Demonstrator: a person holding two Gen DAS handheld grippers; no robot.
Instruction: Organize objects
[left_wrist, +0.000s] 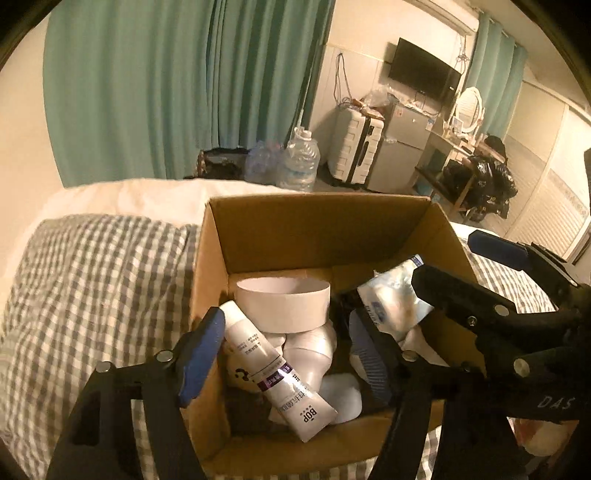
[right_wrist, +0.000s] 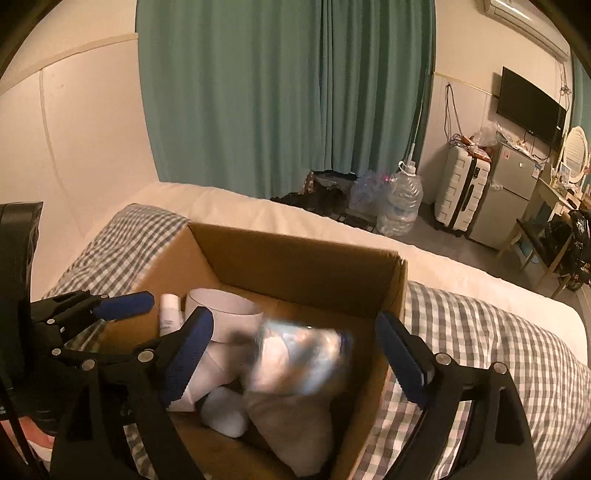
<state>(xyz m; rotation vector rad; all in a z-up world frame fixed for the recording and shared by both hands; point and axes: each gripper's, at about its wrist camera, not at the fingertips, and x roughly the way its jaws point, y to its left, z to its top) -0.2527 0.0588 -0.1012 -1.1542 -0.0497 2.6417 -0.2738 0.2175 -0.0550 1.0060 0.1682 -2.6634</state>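
An open cardboard box (left_wrist: 218, 295) stands on the checked bed. Over its near side my left gripper (left_wrist: 286, 356) is open. A white "BOP" tube (left_wrist: 280, 376) lies slanted between the fingers on other white things, beside the left pad but not pinched. Behind it sit a white round tub (left_wrist: 282, 302) and a white bottle (left_wrist: 314, 354). My right gripper (right_wrist: 295, 356) is open above the box (right_wrist: 295, 266). A blurred silvery pouch (right_wrist: 303, 354) is between its pads, touching neither. The left wrist view shows this pouch (left_wrist: 395, 306) against a right gripper finger (left_wrist: 461, 291).
The box rests on a grey-checked sheet (left_wrist: 92, 295) with a white cover (right_wrist: 258, 210) behind it. Beyond the bed are teal curtains (right_wrist: 280, 92), water jugs (right_wrist: 402, 203), a white suitcase (right_wrist: 461, 192), a small fridge (right_wrist: 506, 192) and a desk with a chair (right_wrist: 535, 229).
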